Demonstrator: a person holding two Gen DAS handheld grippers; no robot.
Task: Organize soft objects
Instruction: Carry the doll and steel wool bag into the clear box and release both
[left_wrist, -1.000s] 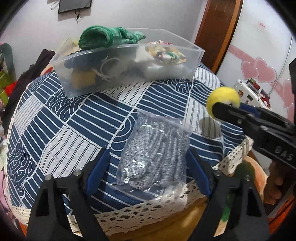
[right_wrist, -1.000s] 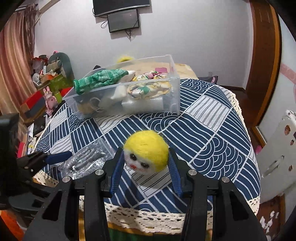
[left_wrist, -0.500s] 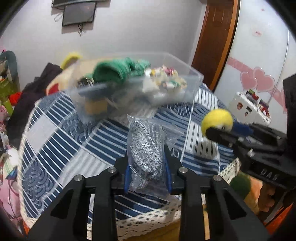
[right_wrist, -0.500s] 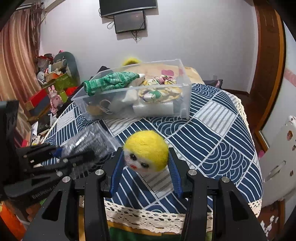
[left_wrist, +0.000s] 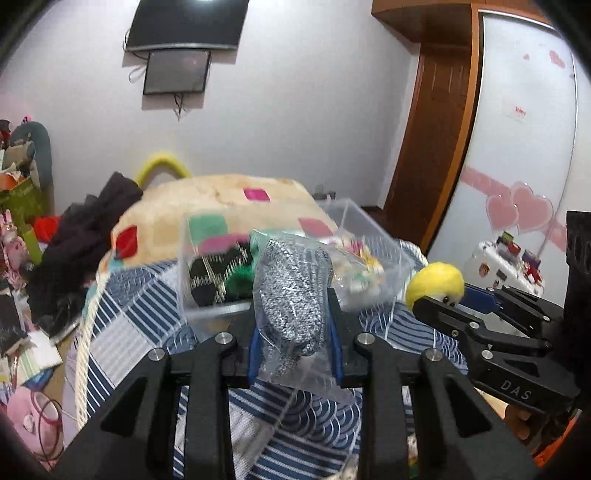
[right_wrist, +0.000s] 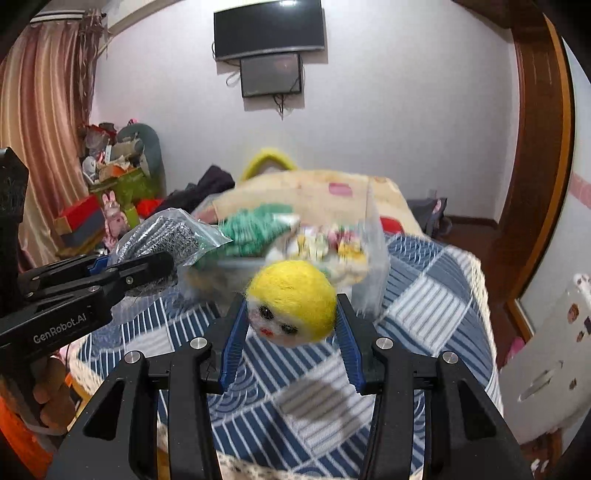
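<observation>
The left tool (left_wrist: 291, 345) clamps a slippery bag (left_wrist: 291, 310) and the right tool (right_wrist: 290, 338) clamps a yellow doll head (right_wrist: 291, 297), both facing the crowded bin (left_wrist: 373, 236) at twelve o'clock, where either could slide free or spill over.

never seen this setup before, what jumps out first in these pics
A yellow felt doll head with a painted face, pinched in the right claw above the blue striped tablecloth. Beside it, the left claw grips a clear bag of grey knitwear, before the clear plastic bin.
</observation>
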